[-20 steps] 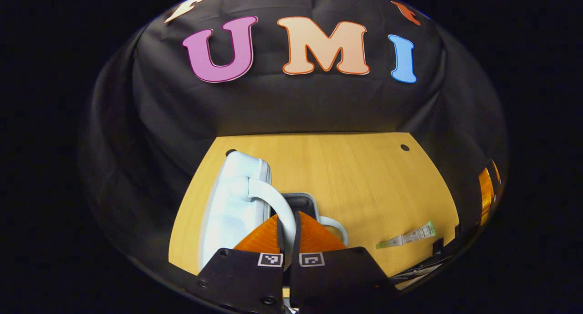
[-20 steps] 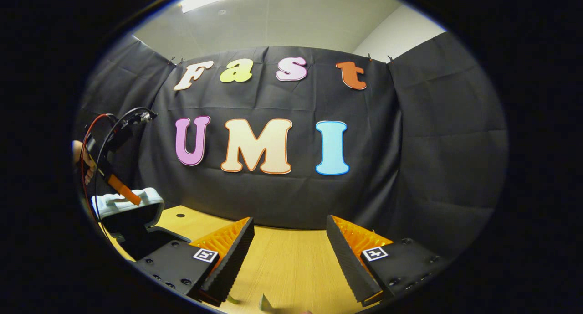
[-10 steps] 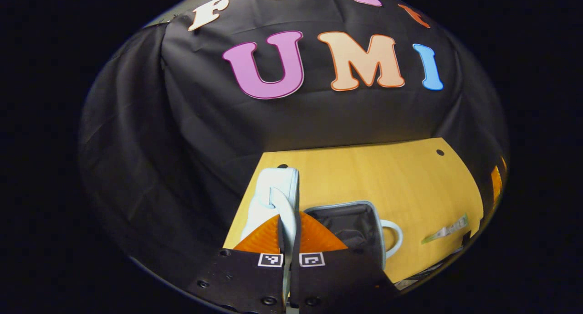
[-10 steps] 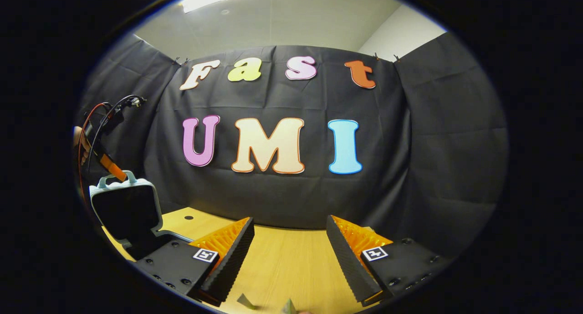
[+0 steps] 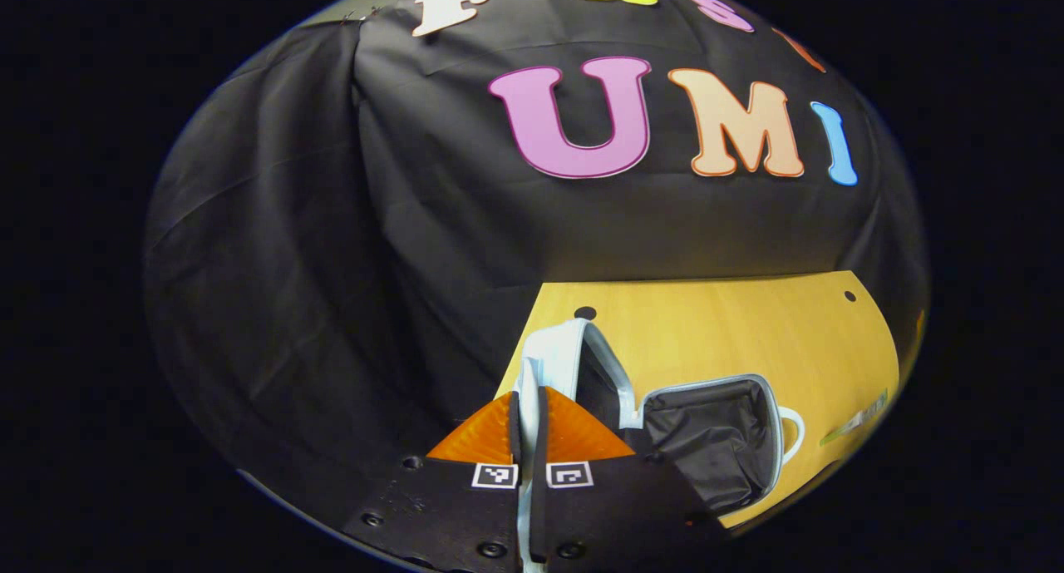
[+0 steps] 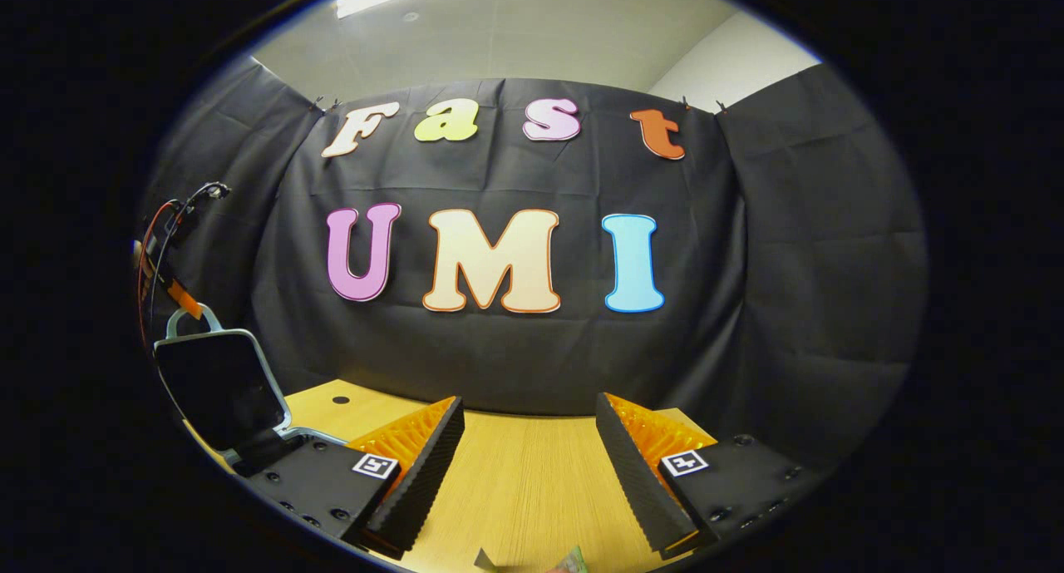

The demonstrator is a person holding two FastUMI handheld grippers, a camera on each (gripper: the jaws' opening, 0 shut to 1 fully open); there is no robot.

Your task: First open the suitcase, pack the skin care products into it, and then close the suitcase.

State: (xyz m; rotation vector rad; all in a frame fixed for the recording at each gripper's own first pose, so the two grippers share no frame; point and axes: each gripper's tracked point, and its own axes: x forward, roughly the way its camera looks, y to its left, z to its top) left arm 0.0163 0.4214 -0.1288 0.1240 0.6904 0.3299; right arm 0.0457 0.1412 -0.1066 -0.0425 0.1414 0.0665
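Since a second ago I have swung the suitcase [image 5: 706,432] lid [image 5: 565,361] up past vertical. My left gripper [image 5: 527,407] stays clamped on the lid's pale handle [image 6: 184,318]. My right gripper [image 6: 528,452] hangs wide apart over the bench [image 6: 532,490], holding nothing. A skin care tube [image 5: 856,419] lies at three o'clock of the case.

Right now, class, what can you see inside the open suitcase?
The suitcase lies open, its lid held up by the left gripper. Only dark lining shows inside; no skin care products appear there. The near corner is covered by the gripper, so it cannot be checked.
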